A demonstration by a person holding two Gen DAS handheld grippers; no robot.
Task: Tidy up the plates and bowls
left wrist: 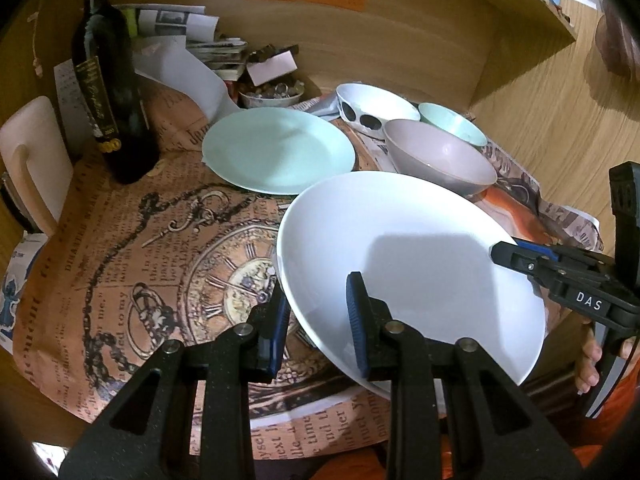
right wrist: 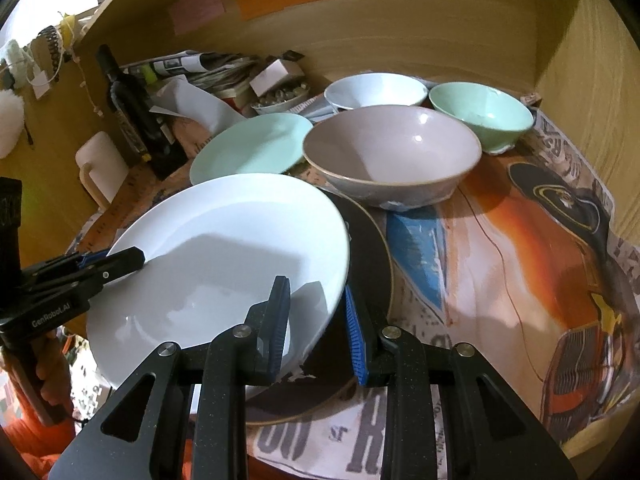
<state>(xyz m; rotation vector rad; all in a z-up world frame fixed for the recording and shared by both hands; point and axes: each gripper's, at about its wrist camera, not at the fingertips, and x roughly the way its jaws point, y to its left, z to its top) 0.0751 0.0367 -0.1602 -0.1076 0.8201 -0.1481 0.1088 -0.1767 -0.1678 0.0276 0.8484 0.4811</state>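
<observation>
The large white plate point(left wrist: 408, 272) is held tilted above the paper-covered bench point(left wrist: 120, 280), gripped on opposite edges by both tools. The left gripper point(left wrist: 320, 320) has its two blue-padded fingers straddling the plate's near-left rim, one pad below the rim and one on the inner face, closed on it. The right gripper point(right wrist: 316, 328) clamps the plate's right rim in the same way, one finger inside the dish and one outside. Under the raised plate, seen from the right wrist, lies a dark plate point(right wrist: 368, 264) with a pale edge, flat on the bench. Behind them a mint-green plate point(left wrist: 278, 150) rests flat, and just beside it on the right stands a grey-pink bowl point(right wrist: 392, 152). Farther back are a white bowl with dark spots point(left wrist: 374, 110) and a small green bowl point(right wrist: 482, 116), close together; whether they touch is hard to judge. A dark wine bottle point(left wrist: 108, 92) stands upright at the left, near a pile of newspapers point(left wrist: 192, 36) against the wooden back wall.
</observation>
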